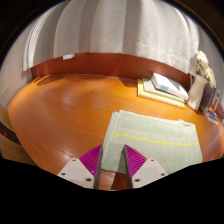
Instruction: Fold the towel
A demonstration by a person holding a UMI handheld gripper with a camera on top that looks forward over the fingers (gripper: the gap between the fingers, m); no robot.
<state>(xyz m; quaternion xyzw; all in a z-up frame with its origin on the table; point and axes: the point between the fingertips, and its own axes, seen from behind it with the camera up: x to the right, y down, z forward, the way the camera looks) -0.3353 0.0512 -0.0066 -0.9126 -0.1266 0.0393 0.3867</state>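
One towel point(152, 135) just ahead of claw point(112, 160) — fingers apart.

You get warm, even light, soft glare on the wooden table point(70, 105) toward ten o'clock, strong fisheye bending at edges.

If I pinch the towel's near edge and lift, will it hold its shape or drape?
The towel lies flat and thin, so it will probably drape. The table looks glossy, so it may slide when pushed. The tool is open, just short of it.
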